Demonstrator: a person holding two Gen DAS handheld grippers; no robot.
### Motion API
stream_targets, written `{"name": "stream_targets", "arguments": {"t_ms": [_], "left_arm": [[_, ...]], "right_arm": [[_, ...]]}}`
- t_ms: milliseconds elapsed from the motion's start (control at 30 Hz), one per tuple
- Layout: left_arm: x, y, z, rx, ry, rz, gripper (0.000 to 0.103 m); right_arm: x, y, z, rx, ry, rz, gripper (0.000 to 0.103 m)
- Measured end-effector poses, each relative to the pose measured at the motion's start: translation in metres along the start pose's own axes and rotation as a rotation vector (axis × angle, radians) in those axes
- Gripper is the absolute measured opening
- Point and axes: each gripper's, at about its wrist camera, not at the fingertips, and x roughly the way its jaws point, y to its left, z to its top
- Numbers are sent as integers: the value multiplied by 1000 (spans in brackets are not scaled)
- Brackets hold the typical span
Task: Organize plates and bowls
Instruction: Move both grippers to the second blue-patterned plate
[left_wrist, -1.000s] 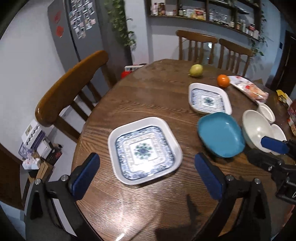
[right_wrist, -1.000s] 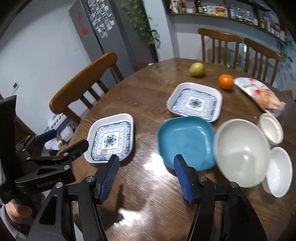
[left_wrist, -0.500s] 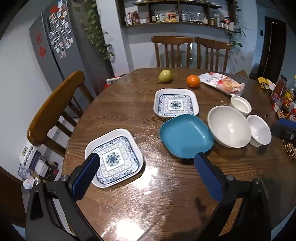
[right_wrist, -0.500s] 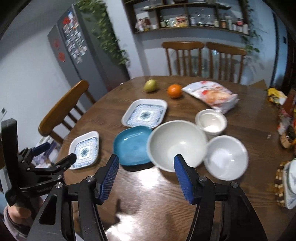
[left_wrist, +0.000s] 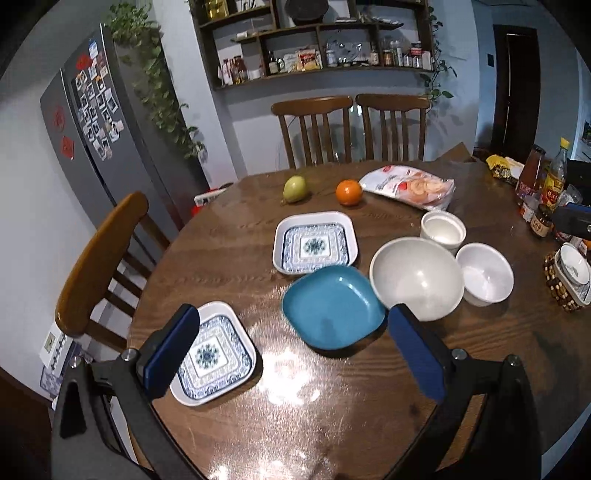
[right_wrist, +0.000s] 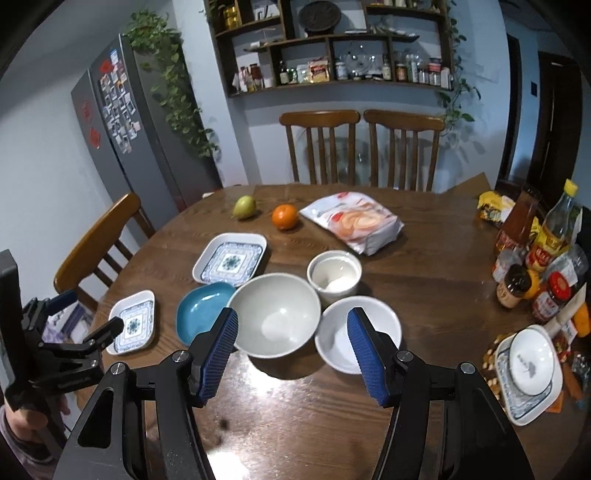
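Observation:
On the round wooden table (left_wrist: 229, 243) lie two square blue-patterned plates, one near (left_wrist: 210, 356) (right_wrist: 133, 322) and one farther back (left_wrist: 314, 243) (right_wrist: 231, 258). Between them sits a teal plate (left_wrist: 332, 306) (right_wrist: 201, 310). Beside it stand a large white bowl (left_wrist: 417, 277) (right_wrist: 275, 314) and two small white bowls (left_wrist: 485, 273) (left_wrist: 443, 229) (right_wrist: 356, 332) (right_wrist: 334, 275). My left gripper (left_wrist: 291, 354) hangs open above the near table edge, holding nothing. My right gripper (right_wrist: 293, 354) is open too, raised in front of the white bowls.
A pear (left_wrist: 294, 189), an orange (left_wrist: 348, 192) and a snack bag (left_wrist: 408, 186) lie at the back. Bottles and jars (right_wrist: 535, 258) crowd the right edge, with a small dish on a patterned plate (right_wrist: 530, 373). Wooden chairs (left_wrist: 99, 266) (left_wrist: 351, 125) ring the table.
Both grippers have pulled back and risen, so more of the table shows. The right view has swung right, from the teal plate to the white bowls. No dish has moved.

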Motion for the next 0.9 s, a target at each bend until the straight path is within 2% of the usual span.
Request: {"name": "stream_targets", "arguments": {"t_ms": [133,400,700,900], "left_arm": [[0,3,15,-7,-9,-15,102],[3,19,56,-28,-42,26,102],[16,35,89,-11,-83,58,102],[47,45,99,-5,-59,67,102]], "right_arm": [[-4,-2,8,-6,-19,-1,62],[0,5,29,-27,-43,4,63],[31,18,56,-23,-26,33,62],[65,28,73,-27,10,31,62]]}}
